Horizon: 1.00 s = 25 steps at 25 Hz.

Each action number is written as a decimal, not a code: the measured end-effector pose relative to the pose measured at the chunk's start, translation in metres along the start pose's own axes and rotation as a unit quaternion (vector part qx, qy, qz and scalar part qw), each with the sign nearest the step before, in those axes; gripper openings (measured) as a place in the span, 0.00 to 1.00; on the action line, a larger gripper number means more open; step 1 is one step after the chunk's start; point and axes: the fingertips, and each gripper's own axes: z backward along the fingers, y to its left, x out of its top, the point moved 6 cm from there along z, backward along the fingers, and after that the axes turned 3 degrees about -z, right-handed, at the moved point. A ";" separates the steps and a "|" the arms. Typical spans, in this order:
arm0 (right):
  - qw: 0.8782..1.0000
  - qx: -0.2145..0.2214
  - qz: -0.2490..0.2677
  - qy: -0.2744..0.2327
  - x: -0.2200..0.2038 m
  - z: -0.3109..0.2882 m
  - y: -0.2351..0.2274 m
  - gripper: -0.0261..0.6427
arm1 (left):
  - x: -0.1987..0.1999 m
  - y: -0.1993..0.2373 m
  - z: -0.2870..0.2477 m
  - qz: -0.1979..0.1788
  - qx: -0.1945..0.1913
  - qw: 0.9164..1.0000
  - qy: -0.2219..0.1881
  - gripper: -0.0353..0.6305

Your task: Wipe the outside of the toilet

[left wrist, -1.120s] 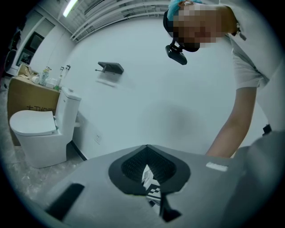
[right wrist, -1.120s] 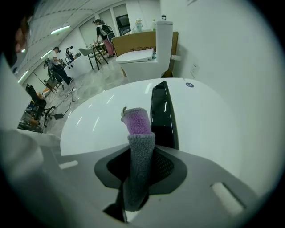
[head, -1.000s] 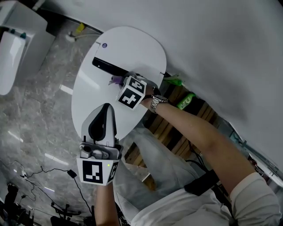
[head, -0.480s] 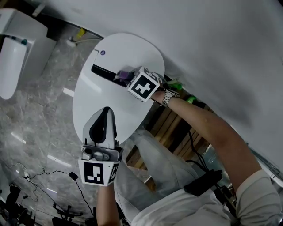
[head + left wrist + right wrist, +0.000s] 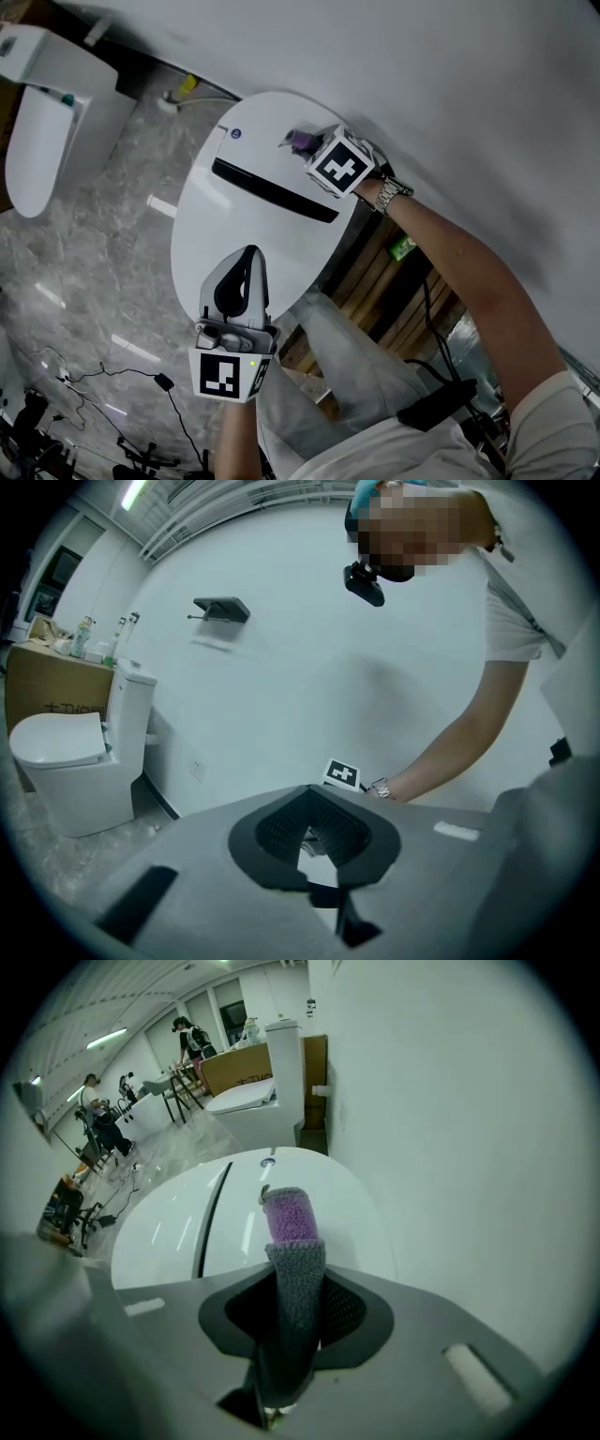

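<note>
A white oval toilet top [image 5: 272, 234] with a black slot [image 5: 274, 190] fills the middle of the head view. My right gripper [image 5: 317, 148] is at its far edge by the wall, shut on a purple and grey cloth [image 5: 300, 141]. The right gripper view shows the cloth [image 5: 291, 1222] sticking out of the jaws of that gripper [image 5: 292, 1288], its purple end over the toilet top [image 5: 178, 1232]. My left gripper [image 5: 242, 267] hovers over the near end of the toilet top, jaws together and empty. The left gripper view shows this gripper [image 5: 314, 832] and the right gripper's marker cube [image 5: 342, 774].
A second white toilet [image 5: 47, 131] stands to the left on the grey marble floor [image 5: 84, 272]; it also shows in both gripper views [image 5: 70, 752] [image 5: 262, 1101]. A white wall [image 5: 450, 103] runs close behind. Cables [image 5: 112, 375] lie on the floor. People [image 5: 192, 1040] stand far off.
My right gripper carried the cloth across the black slot to the far edge of the toilet top by the wall. The left gripper stayed over the near end.
</note>
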 end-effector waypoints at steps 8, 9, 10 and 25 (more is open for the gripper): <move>0.997 -0.077 0.012 0.009 0.009 0.006 -0.047 0.17 | 0.014 0.007 -0.003 -0.005 0.008 1.000 -0.003 0.06; 0.997 -0.080 0.014 0.011 0.010 0.006 -0.049 0.17 | 0.014 0.008 -0.003 -0.005 0.008 1.000 -0.003 0.06; 0.997 -0.082 0.014 0.012 0.010 0.006 -0.050 0.17 | 0.015 0.008 -0.003 -0.005 0.008 1.000 -0.003 0.06; 0.990 -0.142 0.021 0.002 0.018 0.008 -0.065 0.17 | -0.004 0.014 0.000 0.013 -0.001 1.000 -0.005 0.06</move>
